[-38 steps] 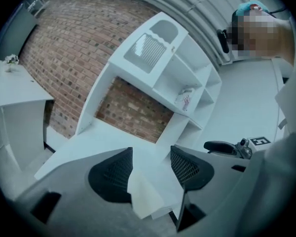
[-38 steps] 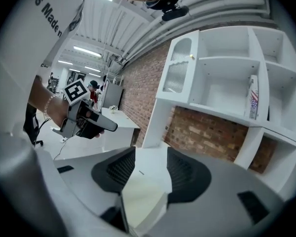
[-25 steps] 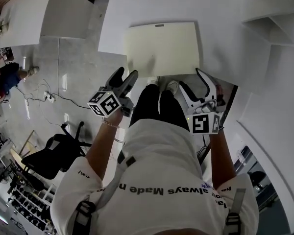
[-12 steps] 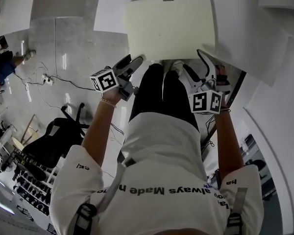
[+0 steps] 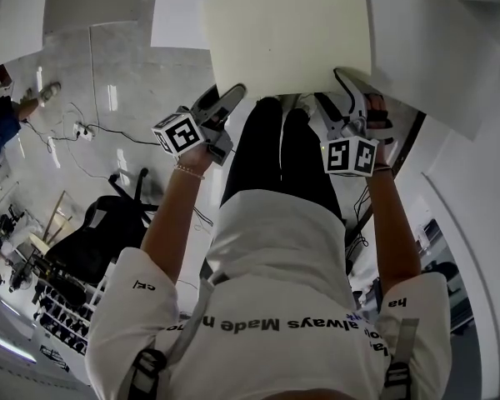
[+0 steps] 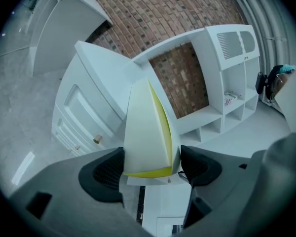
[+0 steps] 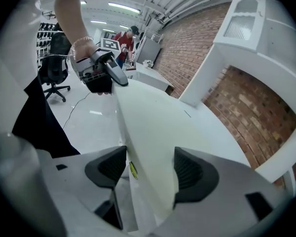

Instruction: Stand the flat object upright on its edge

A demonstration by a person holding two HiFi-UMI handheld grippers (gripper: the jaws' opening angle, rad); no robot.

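Note:
A flat cream board [image 5: 287, 36] lies on the white table [image 5: 417, 48], its near edge towards me. My left gripper [image 5: 225, 97] is at the board's near left corner and my right gripper [image 5: 332, 90] at its near right corner. In the left gripper view the board [image 6: 145, 127] runs edge-on between the wide jaws of the left gripper [image 6: 150, 169], showing a yellow strip underneath. In the right gripper view the board [image 7: 153, 122] also sits between the spread jaws of the right gripper [image 7: 148, 169]. Both grippers are open; the pads do not clamp the board.
A black office chair [image 5: 100, 248] and cables [image 5: 92, 132] are on the floor to my left. White shelving [image 6: 222, 83] stands against a brick wall beyond the table. A person in red [image 7: 126, 41] stands far off.
Both grippers have moved forward to the board's near corners, and their jaws now straddle its edge. The jaws look wider than a second ago.

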